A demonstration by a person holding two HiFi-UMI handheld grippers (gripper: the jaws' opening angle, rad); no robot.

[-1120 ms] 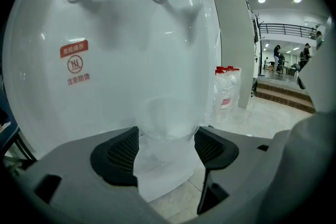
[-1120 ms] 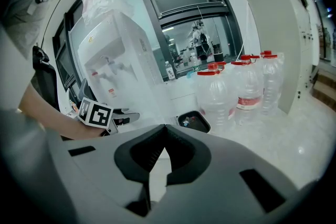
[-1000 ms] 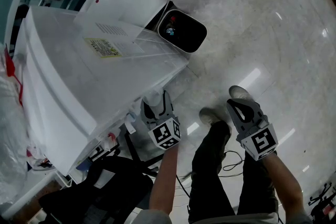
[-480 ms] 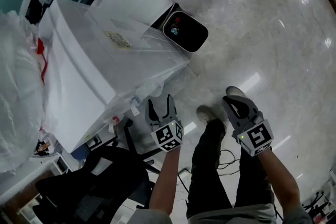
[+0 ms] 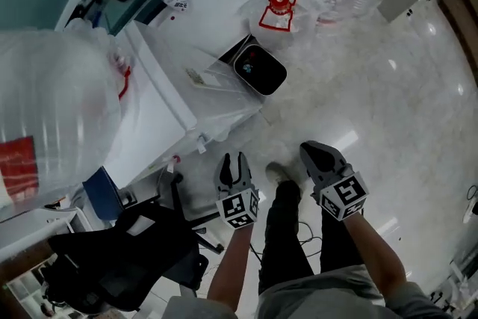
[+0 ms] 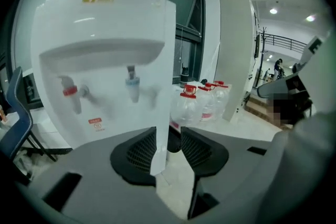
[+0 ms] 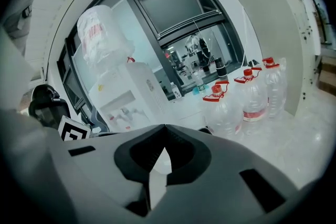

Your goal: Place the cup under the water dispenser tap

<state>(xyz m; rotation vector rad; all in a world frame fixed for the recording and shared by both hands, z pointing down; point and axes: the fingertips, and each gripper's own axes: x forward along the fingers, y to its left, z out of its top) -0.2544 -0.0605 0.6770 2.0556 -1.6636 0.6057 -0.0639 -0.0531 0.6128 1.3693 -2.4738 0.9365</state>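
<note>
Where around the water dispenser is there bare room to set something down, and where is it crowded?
Bare floor spreads right of the black bin, between the water jugs and the person's legs. In the left gripper view the recess under the taps looks empty. Crowded: the chair beside the dispenser, and the jugs behind the bin.

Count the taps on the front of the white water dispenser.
2. A red tap sits on the left and a blue tap to its right, both under the overhang of the water dispenser. Nothing blocks that recess, so none seems hidden.
</note>
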